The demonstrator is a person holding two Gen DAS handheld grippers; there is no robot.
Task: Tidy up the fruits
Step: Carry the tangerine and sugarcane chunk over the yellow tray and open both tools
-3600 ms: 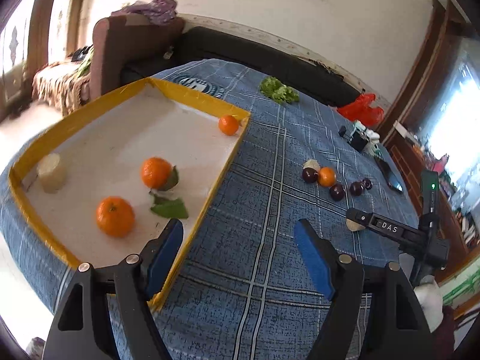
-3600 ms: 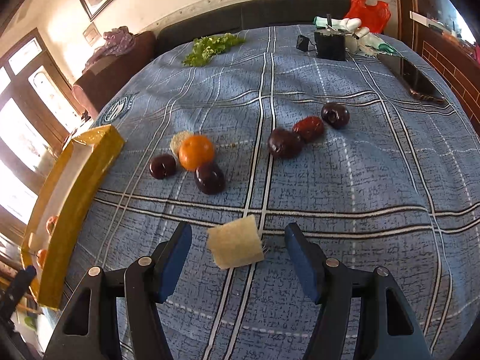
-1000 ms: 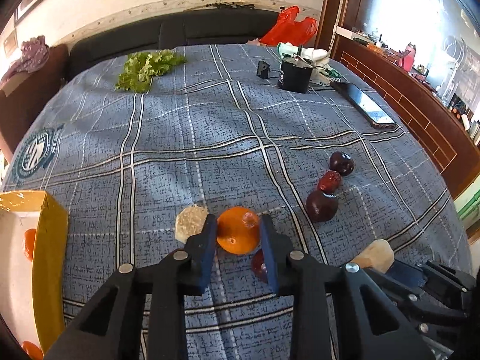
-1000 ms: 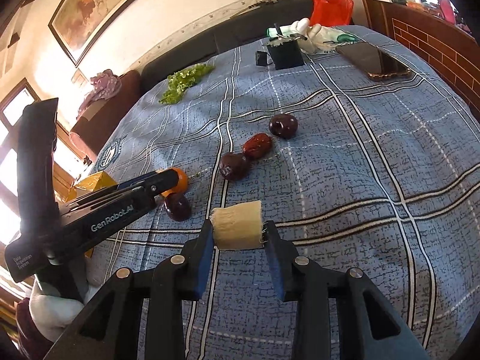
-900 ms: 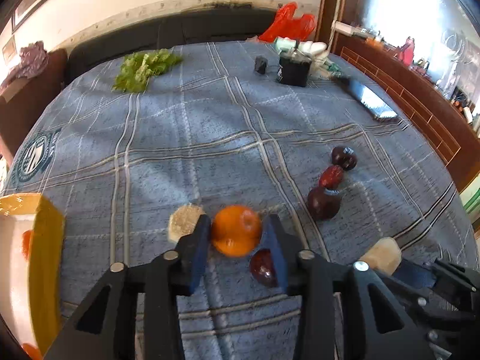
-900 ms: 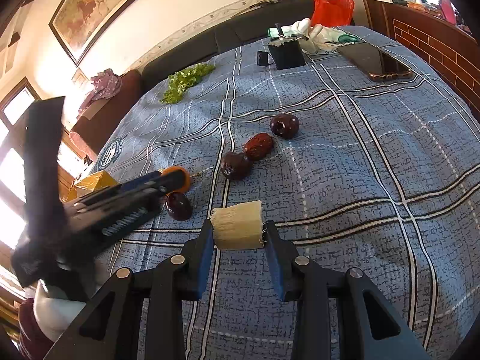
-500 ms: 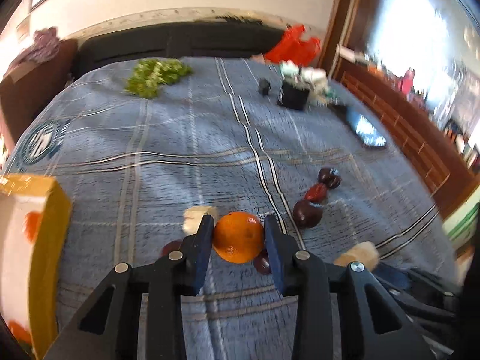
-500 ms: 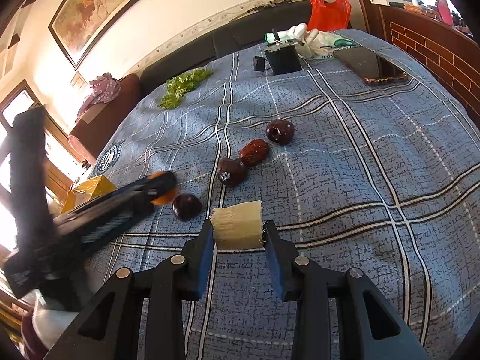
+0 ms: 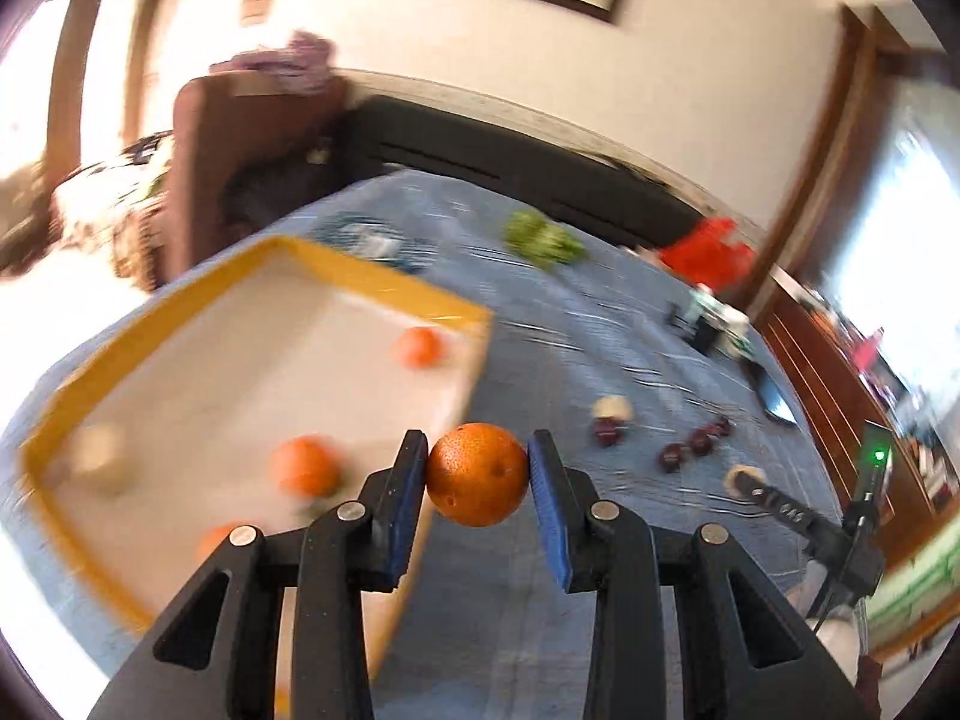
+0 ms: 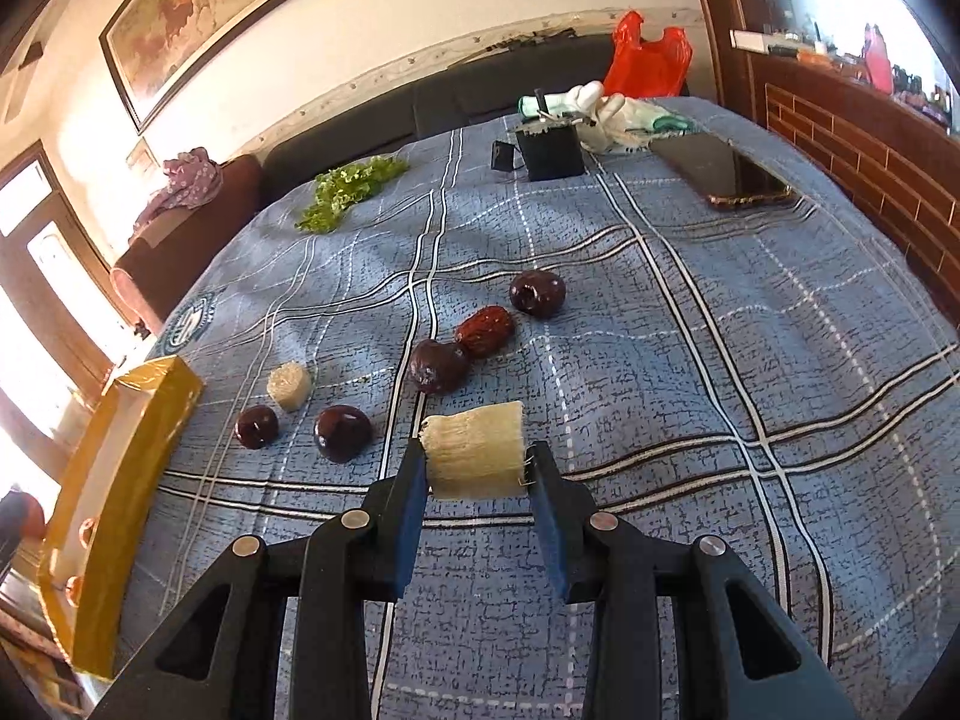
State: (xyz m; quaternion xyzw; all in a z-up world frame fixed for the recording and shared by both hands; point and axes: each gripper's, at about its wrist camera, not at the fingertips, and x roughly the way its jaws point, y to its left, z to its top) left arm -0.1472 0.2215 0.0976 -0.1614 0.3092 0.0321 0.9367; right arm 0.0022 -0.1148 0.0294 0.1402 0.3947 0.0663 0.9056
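Observation:
My left gripper [image 9: 478, 468] is shut on an orange [image 9: 477, 474], held in the air above the near right rim of the yellow-edged tray [image 9: 384, 285]. Oranges [image 9: 303, 466] and a pale chunk [image 9: 99, 459] lie inside the tray. My right gripper [image 10: 477, 468] is shut on a pale fibrous cane piece [image 10: 474, 456] above the blue checked cloth [image 10: 690, 360]. On the cloth lie several dark red jujubes [image 10: 538, 294] and another pale piece [image 10: 289, 385]. The tray [image 10: 129, 450] shows edge-on at the left of the right wrist view.
Green leaves [image 10: 351, 186], a black box [image 10: 551, 153], a phone [image 10: 729, 171], a white glove and a red bag [image 10: 651, 57] lie toward the far side of the table. A dark sofa and a brown armchair [image 9: 240, 138] stand behind it.
My left gripper lifted the orange off the cloth and swung left to the tray, leaving the right wrist view. The right gripper kept still with the cane piece.

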